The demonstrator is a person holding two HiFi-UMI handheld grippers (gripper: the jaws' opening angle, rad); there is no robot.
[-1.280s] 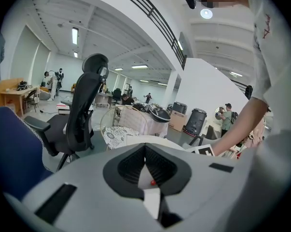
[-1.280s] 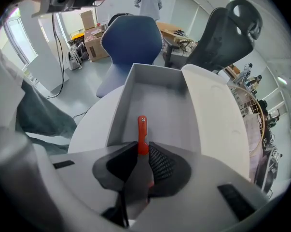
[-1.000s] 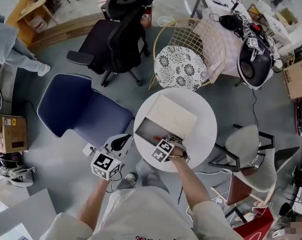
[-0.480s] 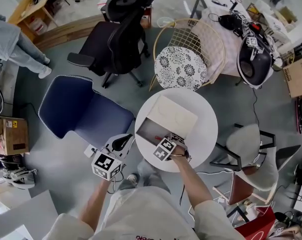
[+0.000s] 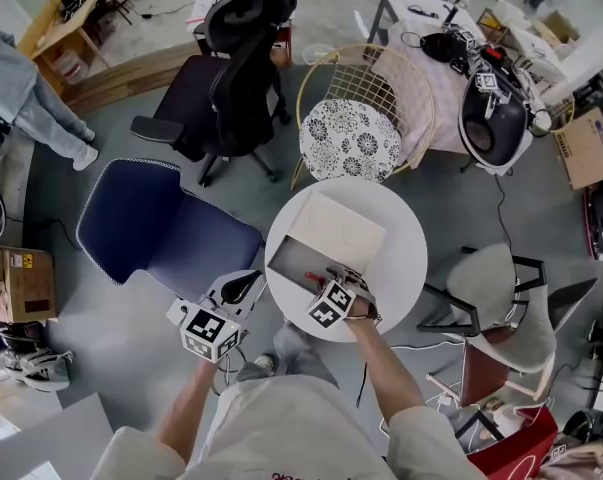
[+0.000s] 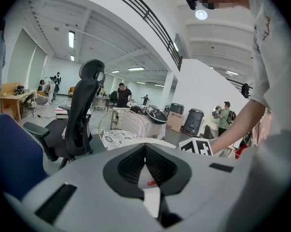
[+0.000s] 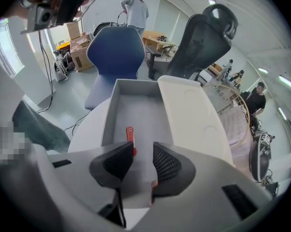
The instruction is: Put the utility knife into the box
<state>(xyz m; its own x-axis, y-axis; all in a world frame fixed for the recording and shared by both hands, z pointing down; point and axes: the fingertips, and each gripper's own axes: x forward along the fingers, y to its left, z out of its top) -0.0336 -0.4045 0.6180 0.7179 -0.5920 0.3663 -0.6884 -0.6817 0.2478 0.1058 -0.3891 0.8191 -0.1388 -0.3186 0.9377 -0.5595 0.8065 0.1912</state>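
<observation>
The utility knife (image 7: 130,137), thin and red, lies flat on the floor of the open grey box (image 7: 109,110), whose white lid (image 7: 191,112) leans back to the right. In the head view the knife (image 5: 314,278) is a red streak inside the box (image 5: 281,258) on the round white table (image 5: 406,258). My right gripper (image 7: 143,161) hangs over the box's near end with its jaws opening. Nothing is pressed between its pads, and the knife's near end passes below the left pad. My left gripper (image 5: 243,286) is held off the table's left edge, and in the left gripper view its (image 6: 145,163) pads meet.
A blue chair (image 5: 161,223) stands left of the table and a wire chair with a patterned cushion (image 5: 356,138) behind it. There is a black office chair (image 5: 236,68) further back and a pale chair (image 5: 496,298) at the right. Cluttered tables and boxes line the room's edges.
The right gripper stays over the box's near end and the left gripper stays beside the table. The head view has shifted slightly.
</observation>
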